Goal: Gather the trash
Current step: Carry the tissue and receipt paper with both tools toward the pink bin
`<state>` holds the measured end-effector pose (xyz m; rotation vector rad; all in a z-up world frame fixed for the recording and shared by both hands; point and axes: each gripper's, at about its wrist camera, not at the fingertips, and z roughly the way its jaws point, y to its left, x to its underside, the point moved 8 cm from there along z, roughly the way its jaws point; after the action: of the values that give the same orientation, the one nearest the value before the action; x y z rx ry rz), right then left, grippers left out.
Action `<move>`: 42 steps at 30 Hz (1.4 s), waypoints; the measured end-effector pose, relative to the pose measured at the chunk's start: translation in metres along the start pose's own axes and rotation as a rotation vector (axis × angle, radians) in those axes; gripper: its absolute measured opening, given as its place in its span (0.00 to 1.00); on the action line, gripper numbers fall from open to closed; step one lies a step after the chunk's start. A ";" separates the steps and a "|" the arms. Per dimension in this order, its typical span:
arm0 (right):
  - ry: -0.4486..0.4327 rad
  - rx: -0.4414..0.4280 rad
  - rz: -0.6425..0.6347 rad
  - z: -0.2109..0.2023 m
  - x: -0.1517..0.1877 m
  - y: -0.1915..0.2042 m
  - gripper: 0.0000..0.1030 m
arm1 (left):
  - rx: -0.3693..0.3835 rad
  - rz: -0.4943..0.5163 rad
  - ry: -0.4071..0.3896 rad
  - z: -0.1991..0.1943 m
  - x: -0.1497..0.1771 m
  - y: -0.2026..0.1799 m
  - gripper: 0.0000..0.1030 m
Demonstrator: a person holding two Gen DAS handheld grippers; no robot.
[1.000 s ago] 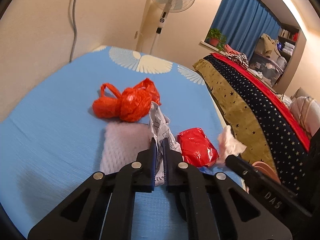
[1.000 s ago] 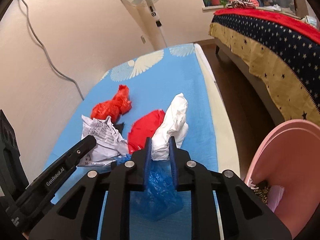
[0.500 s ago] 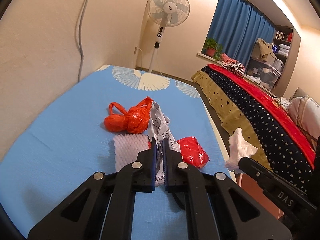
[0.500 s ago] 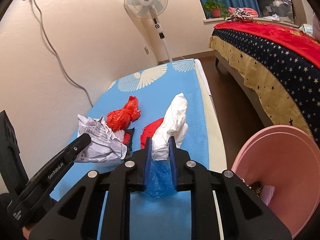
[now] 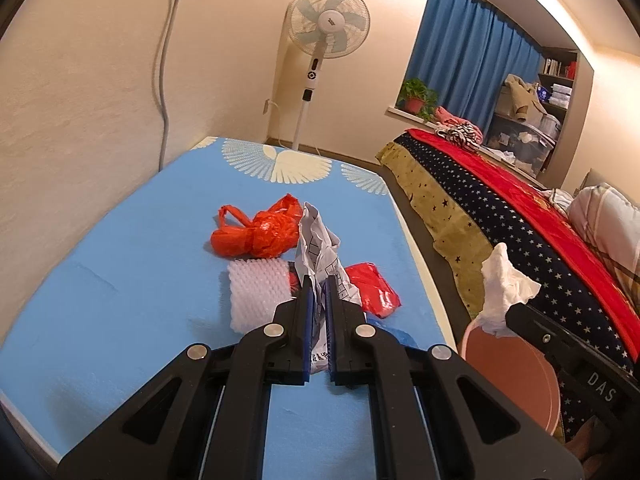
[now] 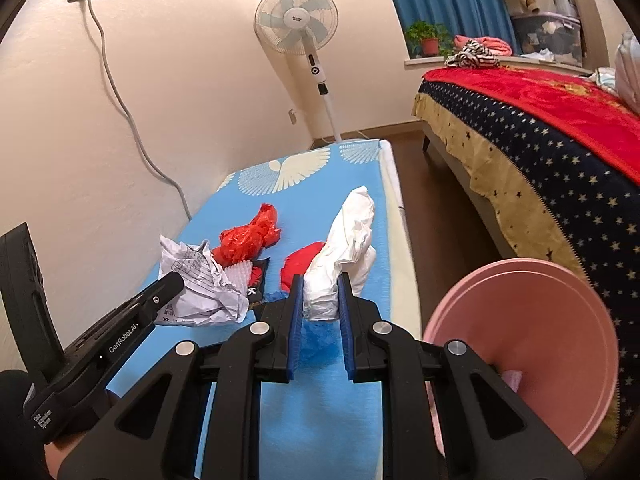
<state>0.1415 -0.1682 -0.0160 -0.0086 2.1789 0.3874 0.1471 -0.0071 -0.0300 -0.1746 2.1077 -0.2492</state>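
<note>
My left gripper (image 5: 317, 280) is shut on a crumpled printed paper (image 5: 320, 248), held above the blue mat (image 5: 120, 280); the same paper (image 6: 200, 284) shows at the left of the right wrist view. My right gripper (image 6: 320, 280) is shut on a wad of white tissue (image 6: 348, 240), lifted off the mat; that tissue (image 5: 506, 284) also shows at the right of the left wrist view. On the mat lie an orange plastic bag (image 5: 260, 232), a white foam net (image 5: 256, 292), a red wrapper (image 5: 374, 288) and a blue plastic scrap (image 6: 316, 340). A pink bin (image 6: 532, 344) stands to the right of the mat.
A bed with a starry red and navy cover (image 6: 540, 132) runs along the right, with a strip of floor (image 6: 404, 136) between it and the mat. A standing fan (image 5: 328, 32) is at the far end. A wall (image 5: 80, 100) borders the mat's left side.
Both grippers have risen and drawn back with the paper and the tissue in them. The trash on the mat looks smaller and farther; more of the pink bin shows.
</note>
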 end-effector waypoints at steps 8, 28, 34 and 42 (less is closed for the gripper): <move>-0.023 0.023 0.014 -0.019 -0.004 -0.013 0.17 | 0.012 0.025 0.006 -0.004 0.006 -0.011 0.05; -0.064 0.158 0.060 -0.040 -0.010 -0.050 0.17 | 0.066 0.040 -0.001 -0.005 0.006 -0.036 0.05; -0.071 0.196 0.075 -0.044 -0.011 -0.063 0.17 | 0.089 0.048 -0.002 -0.004 0.006 -0.048 0.05; -0.079 0.250 0.099 -0.048 -0.011 -0.079 0.17 | 0.117 0.056 0.004 -0.002 0.009 -0.064 0.05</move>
<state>0.1222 -0.2582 -0.0023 0.2498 2.1404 0.1657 0.1425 -0.0707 -0.0208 -0.0460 2.0916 -0.3384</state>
